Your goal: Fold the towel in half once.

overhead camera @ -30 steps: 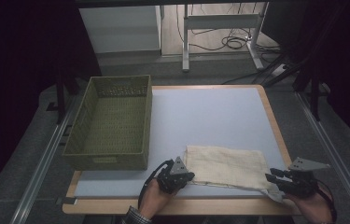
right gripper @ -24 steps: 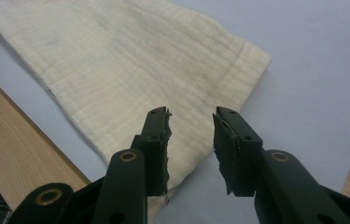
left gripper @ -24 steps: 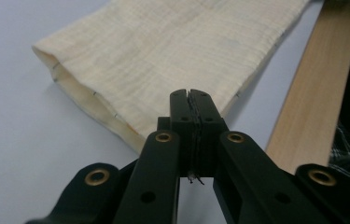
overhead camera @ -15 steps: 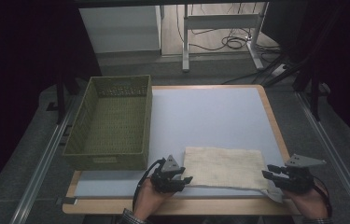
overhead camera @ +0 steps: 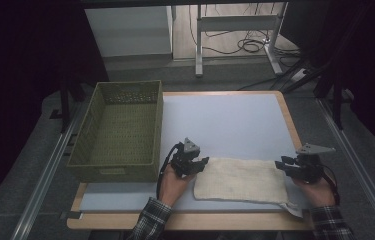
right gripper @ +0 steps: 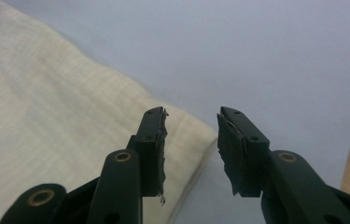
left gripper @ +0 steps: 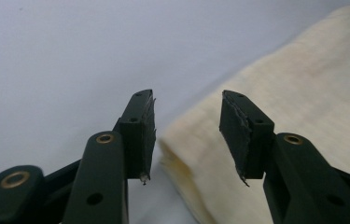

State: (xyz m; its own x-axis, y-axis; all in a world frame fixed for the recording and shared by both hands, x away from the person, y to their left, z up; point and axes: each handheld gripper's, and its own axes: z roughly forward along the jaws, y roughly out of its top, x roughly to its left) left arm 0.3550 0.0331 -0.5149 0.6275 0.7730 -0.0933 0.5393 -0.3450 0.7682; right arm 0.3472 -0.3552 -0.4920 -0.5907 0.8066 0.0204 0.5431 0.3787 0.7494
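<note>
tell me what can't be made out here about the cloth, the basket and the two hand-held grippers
- Cloth: how many layers are folded; high view too small, left gripper view blurred close up.
- Cloth's near right corner: in the high view the right hand hides part of it.
- Basket: near inside wall hidden by its own rim in the high view.
- Left hand-held gripper and right hand-held gripper: whether the tips touch the cloth is unclear.

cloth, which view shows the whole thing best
The high view: the cloth lies whole and flat between both grippers, beside the basket. The left gripper view shows just one folded corner at its open jaws; the right gripper view shows another corner and part of the weave.
</note>
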